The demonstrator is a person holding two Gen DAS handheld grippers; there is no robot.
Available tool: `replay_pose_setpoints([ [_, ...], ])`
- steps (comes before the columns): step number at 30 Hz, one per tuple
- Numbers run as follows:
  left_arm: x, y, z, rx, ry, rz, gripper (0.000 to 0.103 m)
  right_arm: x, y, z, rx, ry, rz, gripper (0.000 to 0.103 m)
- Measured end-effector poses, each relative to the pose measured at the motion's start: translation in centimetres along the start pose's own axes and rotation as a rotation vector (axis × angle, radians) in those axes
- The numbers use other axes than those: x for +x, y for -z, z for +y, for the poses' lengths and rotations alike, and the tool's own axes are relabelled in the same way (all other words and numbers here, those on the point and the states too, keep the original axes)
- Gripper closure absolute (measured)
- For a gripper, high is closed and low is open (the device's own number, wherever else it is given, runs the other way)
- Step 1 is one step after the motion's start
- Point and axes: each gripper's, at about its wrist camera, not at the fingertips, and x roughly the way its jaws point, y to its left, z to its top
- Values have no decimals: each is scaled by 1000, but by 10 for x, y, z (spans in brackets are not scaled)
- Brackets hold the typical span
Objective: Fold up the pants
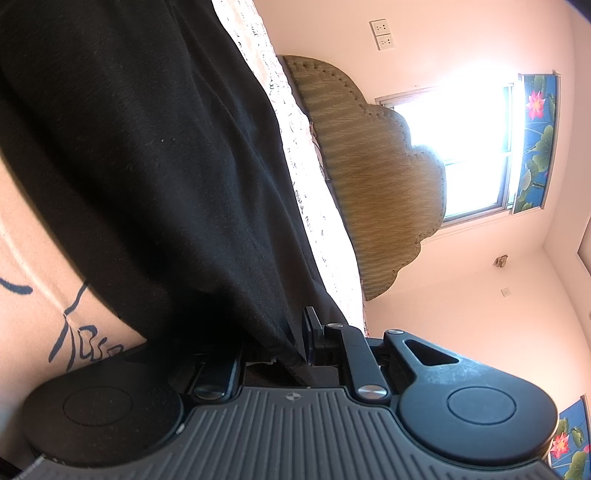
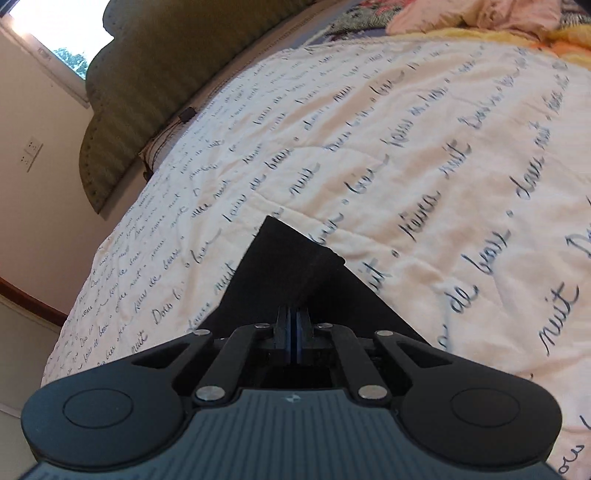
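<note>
The black pants (image 1: 155, 155) fill most of the left wrist view, hanging as a wide sheet in front of the camera. My left gripper (image 1: 295, 339) is shut on the pants' edge; the cloth hides its left finger. In the right wrist view a pointed corner of the pants (image 2: 284, 266) sticks up from my right gripper (image 2: 294, 325), which is shut on it, blue pads pressed together. That corner is held above the white bedspread (image 2: 424, 166) with dark handwriting print.
A green padded headboard (image 2: 147, 74) stands at the far edge of the bed, also in the left wrist view (image 1: 369, 166). A bright window (image 1: 465, 147) and wall sockets (image 1: 382, 35) are behind it. Pink and yellow bedding (image 2: 480, 18) lies at the far right.
</note>
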Motion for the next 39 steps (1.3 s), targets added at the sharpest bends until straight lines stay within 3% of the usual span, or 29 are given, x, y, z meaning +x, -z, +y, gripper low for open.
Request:
replay_pose_setpoints([
  [3, 0, 0, 0, 0, 1, 0, 79, 2, 5, -18, 71, -37, 26, 100],
  [11, 0, -4, 3, -12, 38, 0, 74, -51, 8, -23, 88, -247, -64, 100],
  [14, 0, -5, 6, -23, 66, 1, 71, -48, 20, -45, 93, -220, -64, 100],
  [17, 1, -5, 7, -28, 79, 3, 69, -17, 32, -80, 126, -152, -19, 100],
  [19, 2, -5, 7, -28, 80, 4, 68, -13, 40, -96, 146, -228, -52, 101],
  [24, 3, -5, 5, -19, 74, 3, 68, -12, 51, -103, 133, -289, -116, 101],
  [27, -2, 0, -7, 43, 23, -17, 67, -16, 62, -111, 143, -325, -156, 101],
  [29, -8, 14, -30, 135, -32, -63, 52, -14, 60, -114, 166, -347, -152, 101],
  [31, -13, 32, -50, 147, -6, -79, 29, -14, 59, -119, 183, -373, -147, 101],
  [34, -10, 51, -72, 118, 58, -54, 26, -13, 59, -121, 193, -390, -148, 101],
  [37, 13, 66, -77, -7, 99, 58, 25, -11, 59, -122, 201, -402, -147, 101],
  [39, 27, 73, -79, -21, 100, 90, 25, -10, 59, -122, 202, -407, -147, 101],
])
